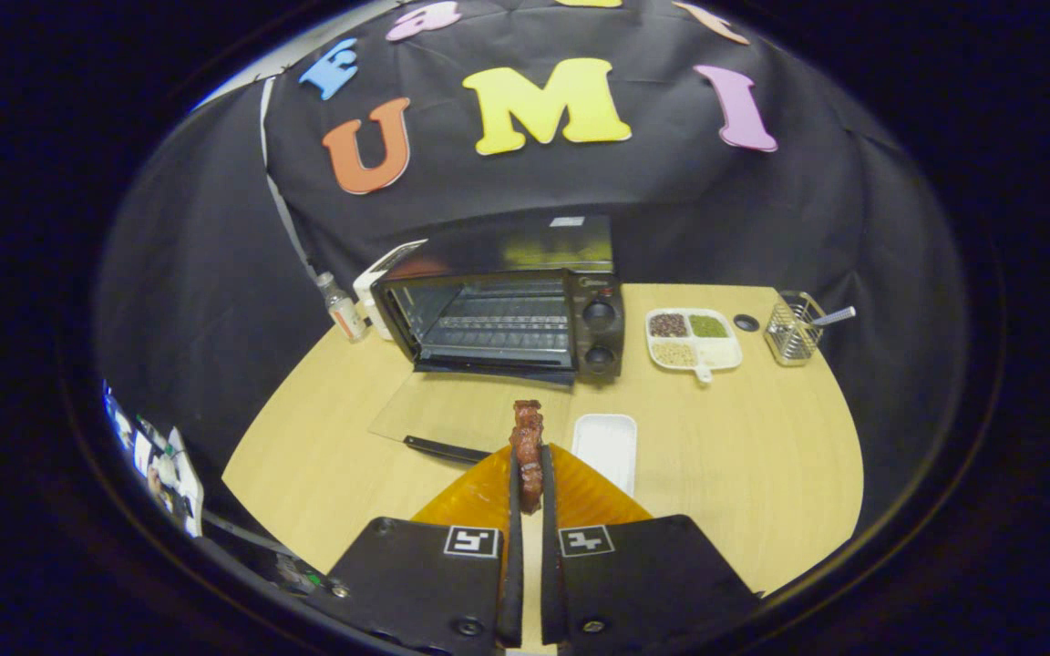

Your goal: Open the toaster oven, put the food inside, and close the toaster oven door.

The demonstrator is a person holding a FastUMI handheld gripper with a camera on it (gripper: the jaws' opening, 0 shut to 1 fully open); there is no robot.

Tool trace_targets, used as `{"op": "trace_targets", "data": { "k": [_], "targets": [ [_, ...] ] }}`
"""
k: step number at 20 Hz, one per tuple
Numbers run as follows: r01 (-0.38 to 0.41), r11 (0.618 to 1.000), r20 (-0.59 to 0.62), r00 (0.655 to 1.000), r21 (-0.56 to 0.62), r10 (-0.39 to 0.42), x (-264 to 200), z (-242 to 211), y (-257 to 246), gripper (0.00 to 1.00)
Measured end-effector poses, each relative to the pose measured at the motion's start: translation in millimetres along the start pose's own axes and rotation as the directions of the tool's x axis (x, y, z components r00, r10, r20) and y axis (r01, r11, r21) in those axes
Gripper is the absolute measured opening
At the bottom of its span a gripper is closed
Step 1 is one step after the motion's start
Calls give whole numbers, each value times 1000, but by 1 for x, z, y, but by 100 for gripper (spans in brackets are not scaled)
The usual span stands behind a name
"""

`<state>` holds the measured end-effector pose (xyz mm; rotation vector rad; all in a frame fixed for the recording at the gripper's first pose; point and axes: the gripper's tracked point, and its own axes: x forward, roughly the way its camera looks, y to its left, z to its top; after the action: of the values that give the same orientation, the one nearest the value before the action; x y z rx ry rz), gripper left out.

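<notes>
We read no legible text, small logo on toaster oven (507, 314) front too blurred, sticker on its top unreadable, bottle (341, 308) label unreadable, square coded markers on gripper (530, 474), no words.

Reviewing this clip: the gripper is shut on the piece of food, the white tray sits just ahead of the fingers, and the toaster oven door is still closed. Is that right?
Not quite. The gripper view shows the toaster oven with its door already open, folded down flat onto the table so the racks inside are visible. The rest holds: the gripper is shut on the food, and the white tray lies just ahead of the fingers.
</notes>
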<state>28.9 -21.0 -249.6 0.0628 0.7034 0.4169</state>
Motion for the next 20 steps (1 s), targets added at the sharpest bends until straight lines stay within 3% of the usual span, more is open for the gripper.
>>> {"op": "trace_targets", "data": {
  "k": [6, 11, 13, 16, 18, 20],
  "targets": [
    [-17, 998, -17, 1000, -58, 16, 56, -6, 60, 11],
    [-90, 986, 37, 996, 137, 86, 114, 13, 85, 11],
    [-127, 956, 81, 991, 264, 109, 134, 29, 87, 11],
    [-219, 876, 191, 970, 430, 149, 166, 60, 86, 11],
    [-294, 812, 280, 945, 504, 168, 184, 83, 87, 11],
    [-338, 774, 360, 920, 535, 153, 205, 99, 80, 11]
  ]
}}
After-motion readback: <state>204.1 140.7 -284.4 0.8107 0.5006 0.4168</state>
